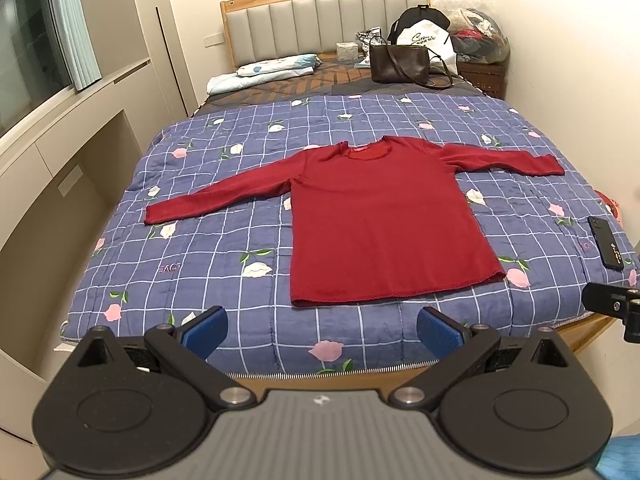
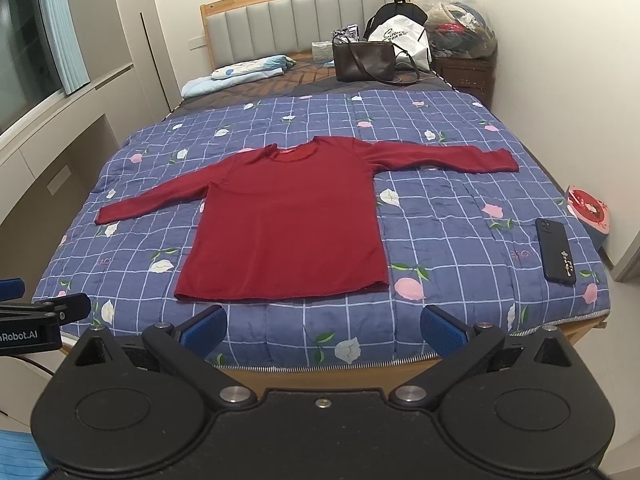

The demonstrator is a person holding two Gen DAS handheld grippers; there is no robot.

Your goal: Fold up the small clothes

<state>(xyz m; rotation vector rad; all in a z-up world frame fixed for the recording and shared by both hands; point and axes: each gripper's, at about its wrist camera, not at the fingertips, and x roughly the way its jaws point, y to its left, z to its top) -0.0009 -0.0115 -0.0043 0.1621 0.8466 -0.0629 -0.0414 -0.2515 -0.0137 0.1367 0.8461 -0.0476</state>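
Note:
A dark red long-sleeved top (image 1: pixel 384 220) (image 2: pixel 288 220) lies flat on the blue checked quilt (image 1: pixel 240 248) (image 2: pixel 460 220), neck toward the headboard, both sleeves spread out sideways. My left gripper (image 1: pixel 322 330) hovers open over the bed's foot edge, short of the hem, with nothing between its blue pads (image 1: pixel 206 328). My right gripper (image 2: pixel 324 330) is likewise open and empty, held before the hem. Each gripper shows at the edge of the other's view: the right one (image 1: pixel 616 306), the left one (image 2: pixel 44 312).
A dark phone (image 1: pixel 606 242) (image 2: pixel 555 251) lies on the quilt's right side. A brown handbag (image 1: pixel 400 60) (image 2: pixel 366 60), a white bag, a folded blanket (image 2: pixel 240 70) sit near the headboard. A wall unit runs along the left; a nightstand with bagged clutter (image 2: pixel 464 36) stands at the back right.

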